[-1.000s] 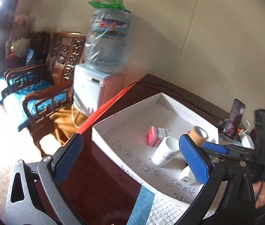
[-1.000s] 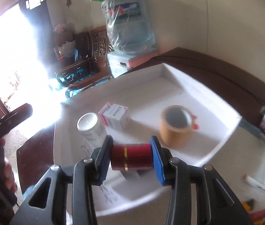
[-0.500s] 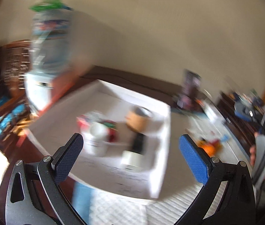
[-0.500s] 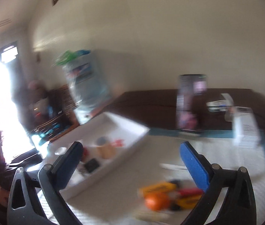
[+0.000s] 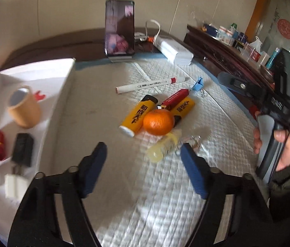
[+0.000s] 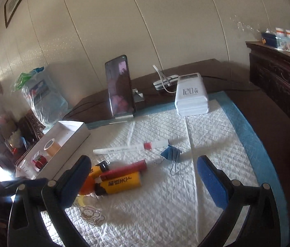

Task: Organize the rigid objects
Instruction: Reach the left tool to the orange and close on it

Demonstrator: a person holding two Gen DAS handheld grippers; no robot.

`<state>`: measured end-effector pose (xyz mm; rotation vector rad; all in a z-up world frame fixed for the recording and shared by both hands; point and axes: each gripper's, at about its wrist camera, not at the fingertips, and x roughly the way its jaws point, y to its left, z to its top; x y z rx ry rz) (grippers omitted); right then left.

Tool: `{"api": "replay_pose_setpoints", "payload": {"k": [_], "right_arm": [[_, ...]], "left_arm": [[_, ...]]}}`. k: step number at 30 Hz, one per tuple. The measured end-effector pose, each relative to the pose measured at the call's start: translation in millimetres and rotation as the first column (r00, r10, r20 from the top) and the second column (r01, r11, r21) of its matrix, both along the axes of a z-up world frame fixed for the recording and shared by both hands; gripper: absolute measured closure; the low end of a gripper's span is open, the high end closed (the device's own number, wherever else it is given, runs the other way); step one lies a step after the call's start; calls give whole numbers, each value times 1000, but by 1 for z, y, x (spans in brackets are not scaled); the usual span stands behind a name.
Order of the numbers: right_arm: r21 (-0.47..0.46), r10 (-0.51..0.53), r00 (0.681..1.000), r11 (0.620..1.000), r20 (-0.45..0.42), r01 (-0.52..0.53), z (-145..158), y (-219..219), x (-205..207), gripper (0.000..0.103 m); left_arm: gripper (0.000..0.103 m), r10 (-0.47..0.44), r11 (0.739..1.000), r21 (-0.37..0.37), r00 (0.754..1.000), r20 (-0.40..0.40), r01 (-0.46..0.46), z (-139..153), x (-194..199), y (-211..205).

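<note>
Both my tools are spread wide and carry nothing: my left gripper (image 5: 142, 156) hangs over the white pad (image 5: 165, 195), my right gripper (image 6: 145, 175) likewise. What is left to sort lies in a small heap ahead of me on the pad: two yellow lighters (image 5: 137, 115), a red lighter (image 5: 175, 99), an orange (image 5: 158, 121), a pale yellow tube (image 5: 163, 147), a marker (image 5: 151, 84) and a blue clip (image 6: 170, 154). The white tray (image 5: 56, 111) sits off to my left, already holding a tape roll (image 5: 24, 111) and other bits. The pale tube lies nearest my left gripper, just ahead between its tips, its long axis slanting up to the right. I judge the left one better placed for it, needing a slight twist to close across the tube's width
</note>
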<state>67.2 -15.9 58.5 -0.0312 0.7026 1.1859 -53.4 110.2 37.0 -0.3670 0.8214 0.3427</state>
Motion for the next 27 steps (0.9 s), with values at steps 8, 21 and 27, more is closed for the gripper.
{"api": "replay_pose_setpoints", "payload": {"k": [8, 21, 27], "right_arm": [[37, 11, 997, 999, -77, -8, -9, -3, 15, 0], [44, -1, 986, 999, -167, 8, -16, -7, 29, 0], [38, -1, 983, 999, -185, 8, -18, -7, 31, 0]], "left_arm": [[40, -29, 999, -25, 999, -28, 28, -8, 41, 0], [63, 7, 1000, 9, 997, -74, -7, -17, 55, 11], [63, -4, 1000, 28, 999, -47, 6, -19, 54, 6]]}}
